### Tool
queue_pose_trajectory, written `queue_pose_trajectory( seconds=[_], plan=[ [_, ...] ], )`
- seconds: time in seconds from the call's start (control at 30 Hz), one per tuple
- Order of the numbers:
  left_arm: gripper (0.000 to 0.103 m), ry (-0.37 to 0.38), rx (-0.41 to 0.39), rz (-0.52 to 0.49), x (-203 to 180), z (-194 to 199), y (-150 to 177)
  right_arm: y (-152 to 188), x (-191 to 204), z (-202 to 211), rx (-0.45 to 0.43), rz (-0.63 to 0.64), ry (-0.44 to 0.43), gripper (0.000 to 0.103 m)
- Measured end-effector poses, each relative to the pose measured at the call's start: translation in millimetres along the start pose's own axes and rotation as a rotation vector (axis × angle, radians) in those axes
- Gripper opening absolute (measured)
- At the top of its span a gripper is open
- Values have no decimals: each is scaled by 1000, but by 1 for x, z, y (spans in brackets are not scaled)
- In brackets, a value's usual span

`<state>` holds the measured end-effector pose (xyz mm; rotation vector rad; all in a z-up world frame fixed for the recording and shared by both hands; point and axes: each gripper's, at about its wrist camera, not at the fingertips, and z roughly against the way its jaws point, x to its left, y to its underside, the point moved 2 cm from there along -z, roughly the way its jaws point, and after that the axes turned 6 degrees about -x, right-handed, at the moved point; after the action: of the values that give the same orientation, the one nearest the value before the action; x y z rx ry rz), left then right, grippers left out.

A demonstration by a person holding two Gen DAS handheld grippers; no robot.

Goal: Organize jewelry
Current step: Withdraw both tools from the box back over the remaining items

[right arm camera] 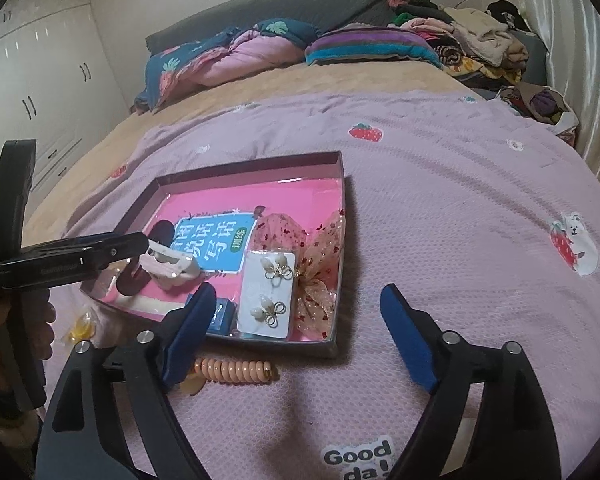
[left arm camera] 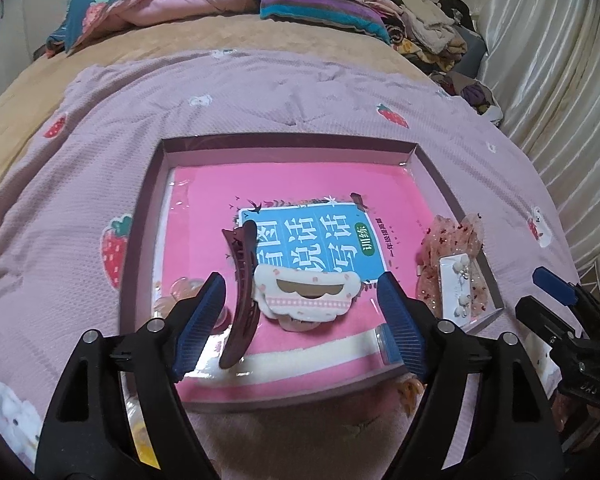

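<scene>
**Jewelry in tray on bed, both jaws open**

Seen left to right in tray (left arm camera: 148,216): dark claw clip (left arm camera: 242,292), cream clip (left arm camera: 304,296) touching it, pink book (left arm camera: 300,184) beneath, earring card (right arm camera: 266,294), sheer bow (right arm camera: 320,264) at right wall. Coil hair tie (right arm camera: 236,370) outside, on blanket (right arm camera: 460,240) just beside near wall. Left gripper (left arm camera: 302,322) over clips, jaws wide apart, gripping nothing. Right gripper (right arm camera: 296,336) over near right corner, jaws wide apart, empty.
</scene>
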<state>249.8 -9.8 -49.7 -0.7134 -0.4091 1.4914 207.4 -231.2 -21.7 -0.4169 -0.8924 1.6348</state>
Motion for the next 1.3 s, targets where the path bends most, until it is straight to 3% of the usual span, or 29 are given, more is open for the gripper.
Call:
queue_pose_trajectory(
  seconds=[0.27,0.7,1.3],
  plan=[
    [93,-7,-80,14,1,43,-6,-10,4,32,-70,9,-4,89],
    [93,-21,-164,26,7,104,3,-11,31,78,-139,95,-39,92],
    [93,-34,-135,35,15,125,49,14,54,98,-127,158,-74,92]
  ],
)
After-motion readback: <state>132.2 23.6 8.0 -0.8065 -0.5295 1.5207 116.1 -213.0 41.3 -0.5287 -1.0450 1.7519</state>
